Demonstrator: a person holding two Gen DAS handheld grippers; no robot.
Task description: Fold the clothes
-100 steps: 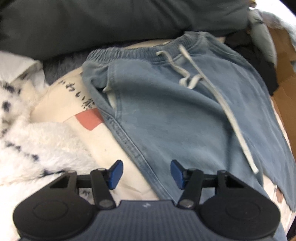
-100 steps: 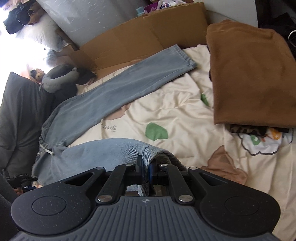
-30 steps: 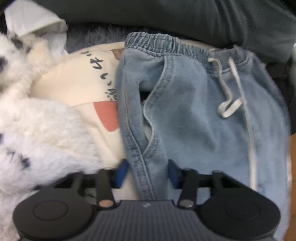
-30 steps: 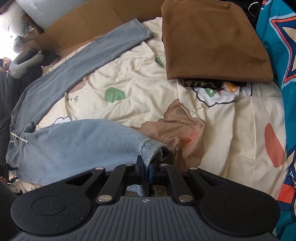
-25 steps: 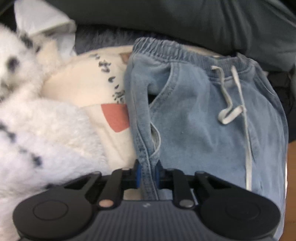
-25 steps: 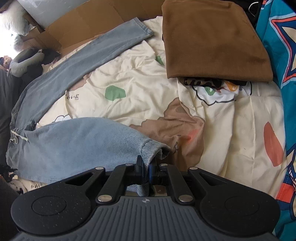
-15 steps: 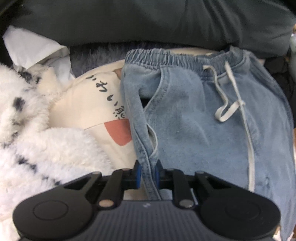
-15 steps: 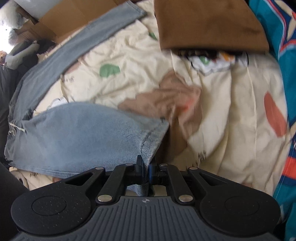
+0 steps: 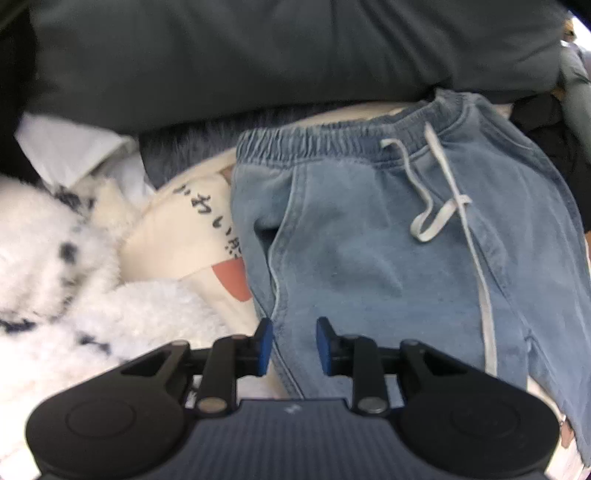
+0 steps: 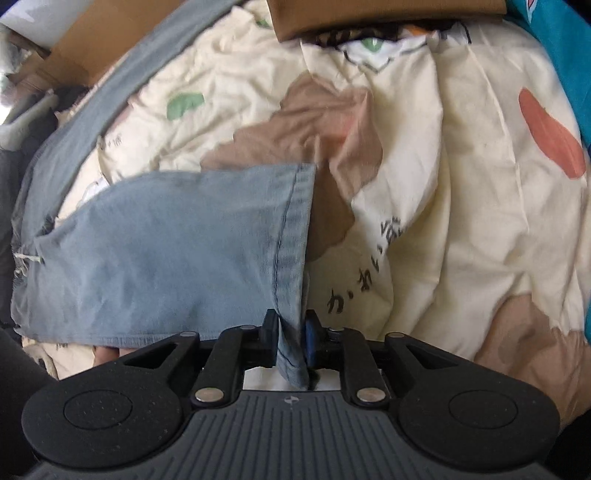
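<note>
Left wrist view first: at the far left I see a fluffy white blanket with dark spots (image 9: 62, 280), then the cream duvet (image 9: 184, 229) with black lettering and a red patch. My left gripper (image 9: 291, 345) sits low in the middle with its blue pads parted by a moderate gap; the side seam of the blue jeans (image 9: 369, 258) runs between them, but the pads do not press on it. The jeans' elastic waistband lies toward the duvet's far edge, against a dark grey cushion (image 9: 277, 62), and a white drawstring (image 9: 443, 206) trails down the front to the right.

In the right wrist view, the jeans (image 10: 159, 254) cover the left side of the duvet (image 10: 461, 206): one leg stretches away along the left edge beside cardboard (image 10: 92, 44), the other lies nearer me. My right gripper (image 10: 290, 338) is pinched nearly closed on that nearer leg's hem, the denim hanging between the pads. Further right a folded brown garment (image 10: 369, 14) rests at the duvet's far edge, and teal fabric (image 10: 557, 48) fills the right corner.
</note>
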